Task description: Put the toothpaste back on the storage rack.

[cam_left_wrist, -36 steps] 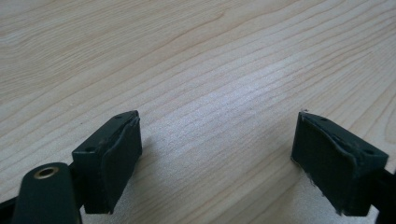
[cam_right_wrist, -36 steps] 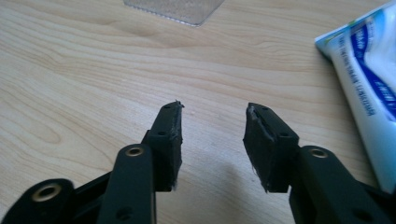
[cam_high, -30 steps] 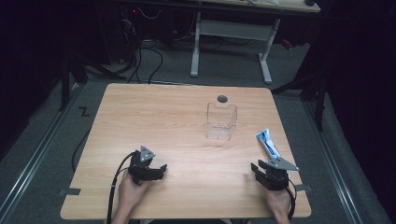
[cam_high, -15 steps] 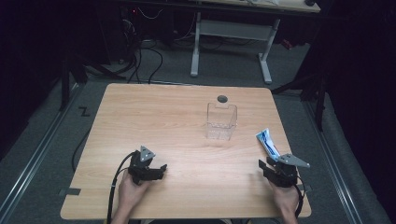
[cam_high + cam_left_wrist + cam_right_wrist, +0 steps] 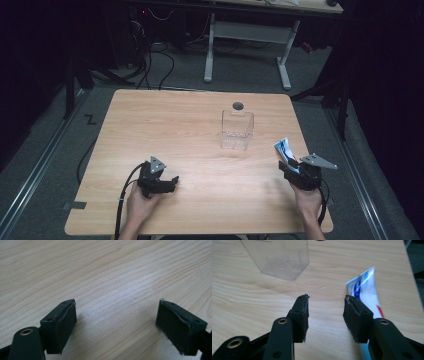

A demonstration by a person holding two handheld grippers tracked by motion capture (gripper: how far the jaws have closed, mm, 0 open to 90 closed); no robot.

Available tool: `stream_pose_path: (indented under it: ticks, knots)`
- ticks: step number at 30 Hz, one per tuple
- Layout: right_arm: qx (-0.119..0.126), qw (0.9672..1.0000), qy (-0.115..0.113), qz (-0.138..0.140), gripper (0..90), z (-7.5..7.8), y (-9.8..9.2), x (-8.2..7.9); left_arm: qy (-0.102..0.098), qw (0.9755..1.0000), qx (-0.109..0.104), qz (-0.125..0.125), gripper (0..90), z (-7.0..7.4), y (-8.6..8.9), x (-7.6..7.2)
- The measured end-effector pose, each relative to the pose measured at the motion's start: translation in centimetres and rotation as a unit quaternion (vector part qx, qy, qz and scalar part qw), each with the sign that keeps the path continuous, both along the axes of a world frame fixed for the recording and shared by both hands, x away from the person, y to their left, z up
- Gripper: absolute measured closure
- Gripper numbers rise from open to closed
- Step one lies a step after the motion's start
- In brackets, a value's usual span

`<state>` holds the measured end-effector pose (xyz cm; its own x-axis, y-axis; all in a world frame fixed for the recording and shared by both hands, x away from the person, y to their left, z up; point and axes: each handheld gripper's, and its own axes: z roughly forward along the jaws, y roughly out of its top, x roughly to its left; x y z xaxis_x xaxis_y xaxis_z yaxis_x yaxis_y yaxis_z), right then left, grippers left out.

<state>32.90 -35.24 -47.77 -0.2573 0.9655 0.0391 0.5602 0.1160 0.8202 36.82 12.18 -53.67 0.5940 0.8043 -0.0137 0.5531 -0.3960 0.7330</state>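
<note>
Right tongs (image 5: 325,315) half spread after opening further, nothing pinched, hovering at the table's (image 5: 165,125) right edge just beside a blue-and-white tube (image 5: 365,287) lying flat there. Left tongs (image 5: 116,327) spread wide over bare wood, low at front left. Clear box (image 5: 237,130) upright near centre, apart from tube.

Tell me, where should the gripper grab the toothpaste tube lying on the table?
Probably across the tube's middle, coming from above. The toothpaste tube lies flat on the table, so its thin, soft body fits between the jaws. The right gripper, jaws just opening with nothing between them, sits beside it and is nearest.
</note>
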Motion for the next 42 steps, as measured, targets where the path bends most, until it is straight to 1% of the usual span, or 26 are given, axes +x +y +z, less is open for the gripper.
stream_pose_path:
  ticks: [2,4,6,9,10,12,14,16,17,19,21,22,23,24,28,29,31,33,34,35,37,38,41,42]
  knots:
    - [-0.002,1.0,0.003,-0.007,52.7,0.5,-0.4,0.5,0.0,1.0,0.0,0.0,16.9,0.0,0.0,0.0]
    - [-0.005,1.0,0.004,-0.007,52.1,0.6,-0.5,0.6,0.0,1.0,0.001,0.001,16.9,0.0,0.0,0.0]
    - [-0.008,0.9999,0.011,-0.008,50.8,0.8,-0.7,1.0,0.0,1.0,0.001,0.001,16.9,0.0,0.0,0.0]
    - [-0.012,0.9998,0.013,-0.009,50.1,0.9,-1.0,1.3,0.0,1.0,-0.001,0.002,16.9,0.0,0.0,0.0]
    - [-0.018,0.9996,0.017,-0.012,49.8,1.0,-1.3,1.7,0.001,1.0,0.0,0.001,16.7,0.0,0.0,0.1]
    - [-0.018,0.9995,0.019,-0.015,49.8,1.1,-1.5,1.8,0.001,1.0,0.001,-0.001,16.5,0.0,-0.2,0.1]
    - [-0.007,0.9994,0.027,-0.021,49.3,1.2,-2.1,2.4,0.0,1.0,0.002,-0.001,16.5,0.0,-0.2,0.2]
    - [-0.001,0.9993,0.029,-0.022,48.7,1.4,-2.4,2.8,0.0,1.0,0.001,-0.001,16.5,0.0,-0.3,0.2]
    - [-0.002,0.9994,0.027,-0.023,48.6,1.5,-2.5,2.9,0.0,1.0,0.002,0.0,16.5,0.0,-0.3,0.1]
    - [-0.007,0.9991,0.034,-0.025,48.0,1.5,-2.5,3.0,0.0,1.0,0.002,0.002,16.6,0.0,-0.3,0.1]
    - [-0.019,0.9988,0.038,-0.023,48.9,1.7,-2.8,3.4,0.001,1.0,0.001,0.002,16.7,0.0,-0.3,0.2]
    - [-0.016,0.9987,0.042,-0.022,50.5,1.8,-2.9,3.6,0.001,1.0,0.001,0.002,16.7,0.0,-0.3,0.2]
    - [-0.011,0.9986,0.051,-0.013,51.1,2.0,-3.2,4.3,0.001,1.0,0.001,0.002,16.8,0.0,-0.3,0.2]
    - [-0.011,0.9986,0.051,-0.013,51.1,2.0,-3.2,4.3,0.001,1.0,0.001,0.002,16.8,0.0,-0.2,0.2]
    - [-0.046,0.9971,0.06,-0.004,48.9,2.4,-2.6,5.4,0.0,1.0,0.002,0.003,17.0,0.0,-0.3,0.2]
    - [-0.049,0.9969,0.062,-0.002,48.1,2.5,-2.4,5.6,0.0,1.0,0.002,0.003,17.0,0.0,-0.2,0.2]
    - [-0.054,0.9968,0.059,-0.001,47.6,2.5,-2.2,5.9,0.0,1.0,0.002,0.003,17.1,0.0,-0.2,0.1]
    - [-0.057,0.9964,0.062,-0.002,47.2,2.4,-2.2,6.2,0.0,1.0,0.001,0.004,17.1,0.0,-0.2,0.1]
    - [-0.053,0.9966,0.063,-0.006,47.3,2.2,-2.2,6.4,0.0,1.0,0.001,0.004,17.1,0.0,-0.2,0.1]
    - [-0.04,0.9971,0.063,-0.009,47.8,2.1,-2.4,6.7,0.0,1.0,0.001,0.004,17.1,0.0,-0.2,0.1]
    - [0.003,0.9979,0.063,-0.012,48.5,1.7,-2.6,7.3,0.0,1.0,0.002,0.005,17.1,0.0,-0.2,0.1]
    - [0.006,0.9979,0.064,-0.013,48.7,1.6,-2.6,7.5,0.0,1.0,0.001,0.005,17.1,0.0,-0.2,0.1]
    - [-0.006,0.9978,0.064,-0.015,49.1,1.3,-2.6,8.0,0.0,1.0,0.001,0.006,17.1,0.0,-0.2,0.0]
    - [-0.006,0.9975,0.069,-0.016,49.0,1.2,-2.7,8.1,0.0,1.0,0.001,0.006,17.1,0.0,-0.2,0.1]
